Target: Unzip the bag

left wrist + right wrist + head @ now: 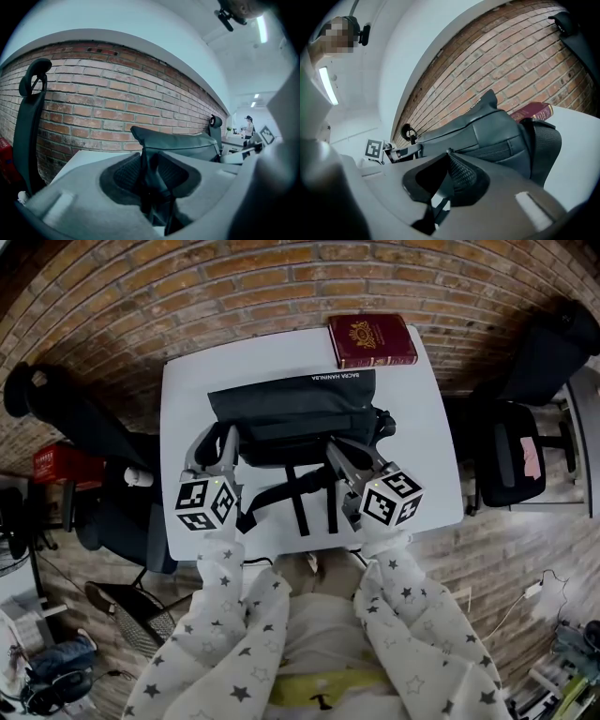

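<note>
Brick wall (281,287) stands behind a white table (187,381). The dark bag (291,409) lies on the table, with a red book (372,339) at the far right corner. The left gripper (218,434) is clamped on a fold at the bag's left end. The right gripper (343,448) is pinched almost closed at the bag's right end, on a tiny bit that I think is the zip pull (448,151).

If that pinch slips off, the zip will not move. If the left one lets go, the whole bag may slide along.

White letters run along the bag's far edge, too small to read. The book has a gold crest.
</note>
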Demonstrator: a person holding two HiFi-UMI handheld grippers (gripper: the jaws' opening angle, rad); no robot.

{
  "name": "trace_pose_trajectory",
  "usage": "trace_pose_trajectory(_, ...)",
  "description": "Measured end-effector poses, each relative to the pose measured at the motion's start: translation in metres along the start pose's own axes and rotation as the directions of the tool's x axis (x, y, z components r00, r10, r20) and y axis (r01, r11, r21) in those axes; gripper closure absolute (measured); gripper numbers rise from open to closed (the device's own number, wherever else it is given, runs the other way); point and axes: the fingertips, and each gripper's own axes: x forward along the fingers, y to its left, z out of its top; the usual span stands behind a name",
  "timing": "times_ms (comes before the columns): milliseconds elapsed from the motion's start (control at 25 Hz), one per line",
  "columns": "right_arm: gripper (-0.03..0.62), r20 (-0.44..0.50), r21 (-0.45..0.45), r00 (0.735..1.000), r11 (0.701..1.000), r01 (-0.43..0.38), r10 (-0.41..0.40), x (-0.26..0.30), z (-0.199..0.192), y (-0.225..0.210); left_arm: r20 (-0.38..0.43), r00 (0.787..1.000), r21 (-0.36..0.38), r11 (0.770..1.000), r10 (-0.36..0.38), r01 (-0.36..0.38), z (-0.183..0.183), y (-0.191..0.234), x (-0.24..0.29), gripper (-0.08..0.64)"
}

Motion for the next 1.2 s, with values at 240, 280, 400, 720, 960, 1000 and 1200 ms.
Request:
trace_pose_trajectory(240,0.572,0.027,0.008,0.999,0.999,0.035,-0.035,-0.011,0.007,-0.012,0.006,1.0,-0.001,1.0,0.011,-0.011,0.0,0.001,-0.001,0.443)
trace_pose_trajectory(280,0.572,0.03,0.009,0.999,0.999,0.042,-0.042,-0.014,0.008,-0.015,0.007,1.0,-0.002,1.0,0.015,-0.015,0.0,0.001,-0.001,0.443)
trace_pose_trajectory(400,0.572,0.039,0.01,0.998,0.998,0.057,-0.057,-0.02,0.01,-0.02,0.011,1.0,-0.004,1.0,0.026,-0.026,0.0,0.001,-0.001,0.443)
trace_pose_trajectory(720,0.572,0.06,0.017,0.994,0.996,0.09,-0.091,-0.034,0.015,-0.034,0.014,0.999,-0.003,0.999,0.042,-0.042,-0.001,0.001,-0.001,0.443)
trace_pose_trajectory(960,0.572,0.06,0.012,0.994,0.996,0.092,-0.092,-0.037,0.017,-0.035,0.015,0.998,-0.005,0.999,0.054,-0.054,0.0,0.001,-0.001,0.443)
trace_pose_trajectory(1000,0.572,0.062,0.013,0.993,0.995,0.096,-0.096,-0.039,0.018,-0.036,0.015,0.998,-0.005,0.998,0.057,-0.057,0.0,0.0,-0.001,0.443)
trace_pose_trajectory(1200,0.572,0.079,0.018,0.989,0.992,0.128,-0.129,-0.049,0.021,-0.046,0.018,0.998,-0.006,0.998,0.066,-0.065,-0.001,0.001,-0.002,0.443)
